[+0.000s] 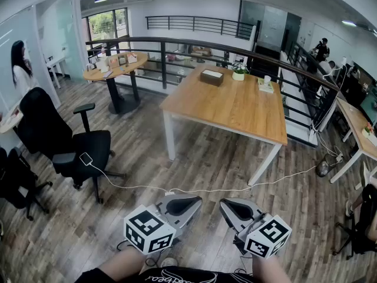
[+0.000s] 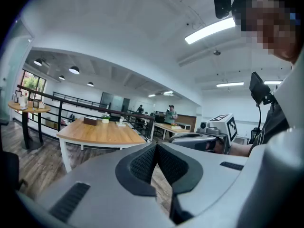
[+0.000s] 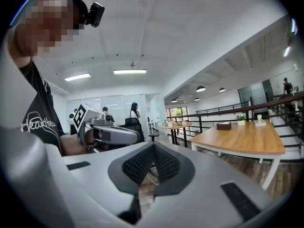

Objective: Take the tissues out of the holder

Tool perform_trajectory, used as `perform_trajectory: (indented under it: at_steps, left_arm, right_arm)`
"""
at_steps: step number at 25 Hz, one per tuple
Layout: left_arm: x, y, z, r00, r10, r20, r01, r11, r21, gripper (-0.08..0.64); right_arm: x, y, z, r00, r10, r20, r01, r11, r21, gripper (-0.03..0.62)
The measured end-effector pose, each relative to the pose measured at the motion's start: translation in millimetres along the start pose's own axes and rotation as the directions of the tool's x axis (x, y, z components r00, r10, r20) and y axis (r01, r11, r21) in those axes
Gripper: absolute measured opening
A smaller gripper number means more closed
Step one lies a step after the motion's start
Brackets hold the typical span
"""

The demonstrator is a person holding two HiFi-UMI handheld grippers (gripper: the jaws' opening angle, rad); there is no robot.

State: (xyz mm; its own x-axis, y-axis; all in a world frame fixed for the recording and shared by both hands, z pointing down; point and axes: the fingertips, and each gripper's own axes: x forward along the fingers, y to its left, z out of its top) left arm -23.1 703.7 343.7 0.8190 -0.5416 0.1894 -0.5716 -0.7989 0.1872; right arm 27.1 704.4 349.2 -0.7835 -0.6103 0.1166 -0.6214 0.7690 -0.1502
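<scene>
Your left gripper (image 1: 196, 201) and right gripper (image 1: 224, 205): jaws pressed together, empty. Tissue holder (image 1: 211, 76) well ahead of you, by bench (image 1: 235, 111) far-left corner. Long axis probably along far edge. Neither gripper clearly nearer.

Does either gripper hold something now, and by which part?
Nothing is held. The left gripper and the right gripper both have their fingers closed together, empty; the brown tissue box sits on the wooden table, away from both.
</scene>
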Motion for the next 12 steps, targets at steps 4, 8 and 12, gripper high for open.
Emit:
perform_trajectory:
  at_steps: [4,8,12]
  left_arm:
    - [1.2,-13.8,3.3,1.000,0.007,0.009,-0.007,0.999,0.038,0.014]
    - [-2.8,-27.2,3.7,1.000,0.000,0.026,-0.001,0.999,0.046,0.014]
    - [-4.9,-44.1,2.6,1.000,-0.006,0.030,0.004,0.998,0.059,0.014]
  right_arm:
    - [-13.8,-2.1,2.5,1.000,-0.016,0.008,0.016,1.000,-0.004,0.015]
    - [-24.7,7.3,2.7,1.000,-0.019,0.005,0.019,0.999,-0.032,0.015]
    - [-41.0,15.2,2.5,1.000,-0.030,0.005,0.030,0.998,-0.049,0.015]
